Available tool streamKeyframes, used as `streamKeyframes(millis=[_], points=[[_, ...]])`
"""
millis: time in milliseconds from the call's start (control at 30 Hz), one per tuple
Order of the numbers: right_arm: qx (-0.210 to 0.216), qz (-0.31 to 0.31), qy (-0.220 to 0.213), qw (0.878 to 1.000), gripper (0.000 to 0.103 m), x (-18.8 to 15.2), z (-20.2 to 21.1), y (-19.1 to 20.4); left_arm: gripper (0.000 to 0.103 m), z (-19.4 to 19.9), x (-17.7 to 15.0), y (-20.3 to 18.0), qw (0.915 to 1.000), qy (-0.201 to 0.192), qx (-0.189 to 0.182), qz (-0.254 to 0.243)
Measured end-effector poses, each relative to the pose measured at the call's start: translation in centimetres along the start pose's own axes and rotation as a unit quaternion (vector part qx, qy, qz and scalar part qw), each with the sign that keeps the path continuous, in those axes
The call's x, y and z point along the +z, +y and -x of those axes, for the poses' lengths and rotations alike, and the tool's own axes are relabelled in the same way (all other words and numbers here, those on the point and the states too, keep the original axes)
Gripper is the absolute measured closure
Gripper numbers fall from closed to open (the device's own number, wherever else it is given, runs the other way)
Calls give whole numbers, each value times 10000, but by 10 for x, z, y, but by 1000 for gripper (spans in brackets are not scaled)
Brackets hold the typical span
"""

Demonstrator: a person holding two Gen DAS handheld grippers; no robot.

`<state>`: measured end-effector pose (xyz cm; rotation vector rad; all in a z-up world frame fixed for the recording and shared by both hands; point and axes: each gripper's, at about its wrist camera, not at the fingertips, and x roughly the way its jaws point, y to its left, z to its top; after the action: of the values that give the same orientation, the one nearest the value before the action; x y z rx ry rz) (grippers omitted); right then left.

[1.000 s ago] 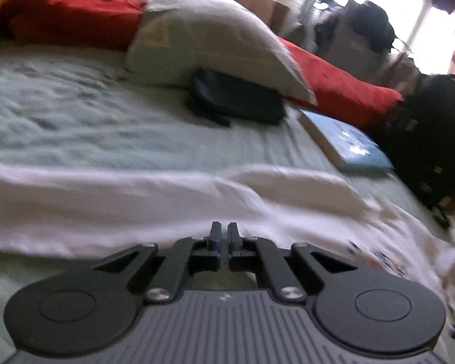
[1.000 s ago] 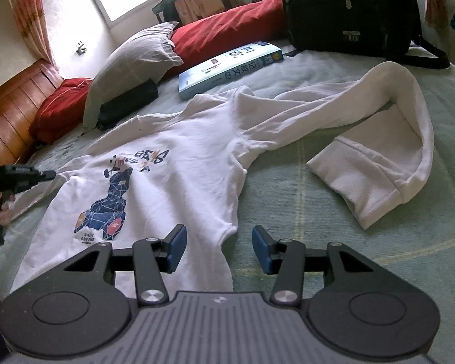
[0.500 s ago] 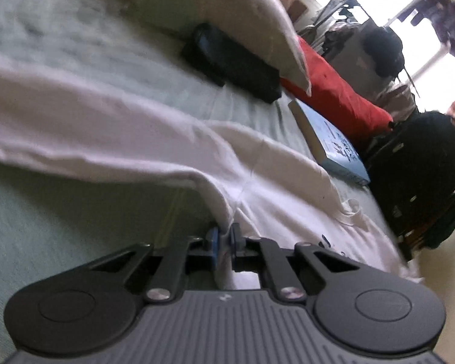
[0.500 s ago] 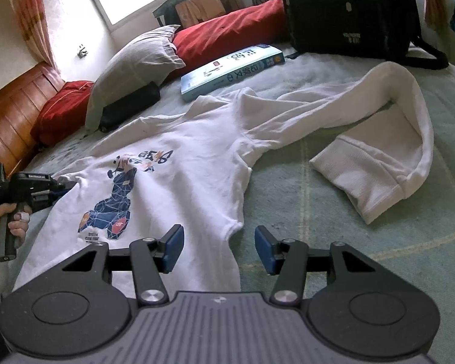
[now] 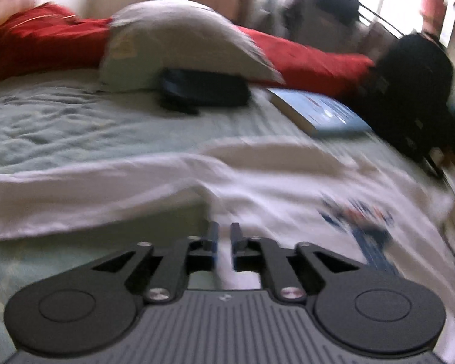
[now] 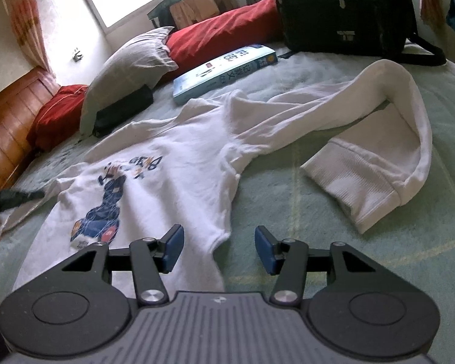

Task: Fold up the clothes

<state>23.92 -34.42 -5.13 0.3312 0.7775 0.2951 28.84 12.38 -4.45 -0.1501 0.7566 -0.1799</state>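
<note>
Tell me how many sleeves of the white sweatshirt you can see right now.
2. One sleeve loops out over the bed toward the black bag, its cuff doubled back. The other sleeve stretches across the sheet on the opposite side, beside the left gripper, which pinches white fabric.

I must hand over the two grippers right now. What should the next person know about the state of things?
Left gripper: nearly shut, pinching a fold of the white sweatshirt at its left side; the picture is blurred.
Right gripper: open and empty, hovering over the sweatshirt's lower right edge.
The sweatshirt lies face up on the green bed sheet, print showing. Its right sleeve is bent back on itself; the left sleeve stretches out sideways.
A book, pillow and black bag sit beyond it, apart from the cloth.
Done: no finished fold visible.
Left: fold both sleeves in, then fold the body.
</note>
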Motion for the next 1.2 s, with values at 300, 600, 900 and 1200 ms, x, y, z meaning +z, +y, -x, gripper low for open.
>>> streamKeyframes(millis=[300, 600, 900, 1200], points=[[521, -701, 249, 9959, 51, 42, -57, -29, 61, 27, -52, -89, 9854, 71, -89, -1698], [-155, 114, 114, 9998, 91, 73, -69, -16, 54, 46, -53, -89, 9807, 86, 189, -1942], [205, 1738, 327, 9840, 66, 8, 19, 62, 45, 80, -96, -98, 9664, 202, 171, -2556], [38, 2353, 381, 9712, 66, -101, 51, 90, 45, 129, -147, -109, 9698, -66, -51, -2438]])
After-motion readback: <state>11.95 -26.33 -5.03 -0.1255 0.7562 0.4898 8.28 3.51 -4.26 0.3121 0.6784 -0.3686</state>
